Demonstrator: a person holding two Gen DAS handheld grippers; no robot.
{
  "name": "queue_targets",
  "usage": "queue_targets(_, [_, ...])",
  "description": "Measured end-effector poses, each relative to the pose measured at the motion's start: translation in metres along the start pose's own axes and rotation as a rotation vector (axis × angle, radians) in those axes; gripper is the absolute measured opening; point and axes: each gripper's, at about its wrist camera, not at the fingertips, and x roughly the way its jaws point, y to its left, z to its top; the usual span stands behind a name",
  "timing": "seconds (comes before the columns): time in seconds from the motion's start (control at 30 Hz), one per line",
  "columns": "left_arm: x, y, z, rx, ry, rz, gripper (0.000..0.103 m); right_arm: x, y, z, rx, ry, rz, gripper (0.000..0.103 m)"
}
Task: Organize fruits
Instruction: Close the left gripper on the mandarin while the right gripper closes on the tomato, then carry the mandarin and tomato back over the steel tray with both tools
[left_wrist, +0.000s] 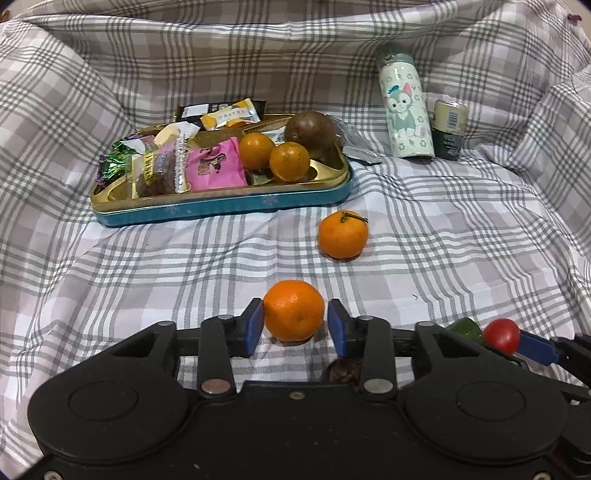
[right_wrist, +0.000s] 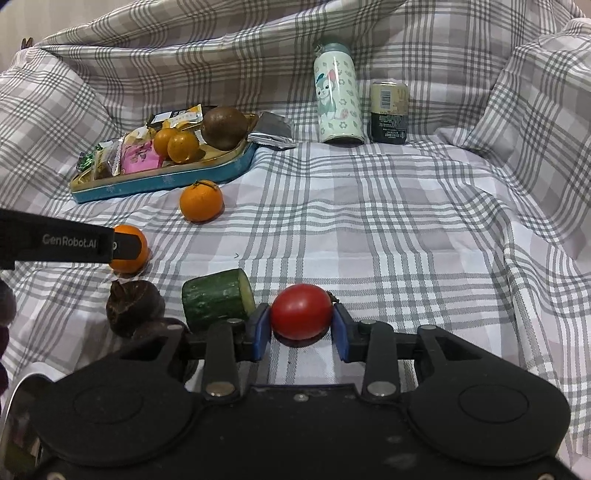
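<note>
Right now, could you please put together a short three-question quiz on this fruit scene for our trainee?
1. True or false: the left gripper is closed on a round orange mandarin.
2. What does the right gripper clamp? A) the cut green cucumber piece B) the small red tomato C) the dark can
3. How many orange fruits lie in the gold-lined blue tin tray?

Key: 1 true; 2 B; 3 two.
</note>
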Motion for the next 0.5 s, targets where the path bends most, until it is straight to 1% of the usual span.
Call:
queue_targets(0.17, [0.0, 0.011, 0.002, -0.069, 0.01, -0.031, 0.039, -0.003, -0.003, 0.001, 0.031, -0.009, 0.006, 0.037])
queue_targets(0.27, [0.0, 0.015, 0.002, -0.093, 0.017, -0.043, 0.038, -0.006, -0.005, 0.0, 0.041, -0.015, -0.001, 0.037])
queue_targets(0.4, [0.005, 0.014, 0.002, -0.098, 0.031, -0.049, 0.047, -0.005, -0.01, -0.001, 0.07, -0.001, 0.006, 0.037])
queue_targets(0.5, [0.012, 0.01, 0.004, -0.095, 0.044, -0.054, 0.051, -0.006, -0.01, -0.003, 0.071, -0.002, 0.004, 0.037])
